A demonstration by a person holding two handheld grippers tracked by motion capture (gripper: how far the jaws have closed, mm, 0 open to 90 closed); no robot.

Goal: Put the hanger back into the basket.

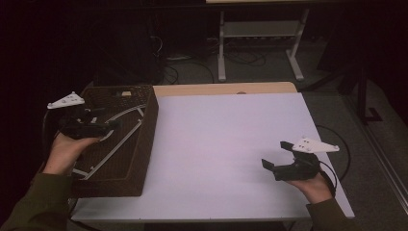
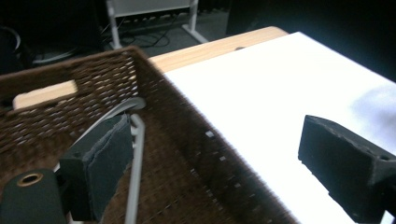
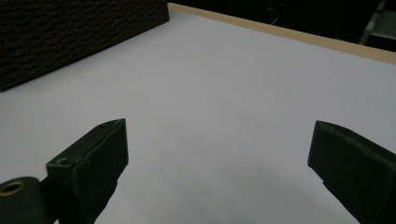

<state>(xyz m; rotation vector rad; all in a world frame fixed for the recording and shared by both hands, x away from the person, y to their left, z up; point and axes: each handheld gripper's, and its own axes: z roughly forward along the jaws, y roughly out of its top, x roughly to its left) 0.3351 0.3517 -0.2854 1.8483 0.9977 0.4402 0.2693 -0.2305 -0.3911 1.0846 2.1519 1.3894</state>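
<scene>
At table's left edge sits a dark brown woven basket [image 1: 144,139], long side running away from the person. Inside it lies a white wire hanger [image 1: 115,144], flat on the basket floor, curved part toward the far end. Left gripper [image 1: 103,126] hovers over the basket's near-middle, held from below by the left hand [image 1: 65,151], grey three-cornered plate on top. In the left gripper view the jaws stand wide apart, nothing between them: one jaw is over the basket [image 2: 196,154] interior right by the hanger [image 2: 135,154], the other is out past the basket wall over the white table [image 2: 280,93]. No contact with the hanger that I can make out.

Right gripper [image 1: 276,156] is well apart from the basket, over the table's near right area, held by the right hand [image 1: 315,185]. Its jaws are spread wide too, empty, bare white table [image 3: 210,93] between them; the basket wall [image 3: 70,32] shows far off at upper left in the right gripper view.
</scene>
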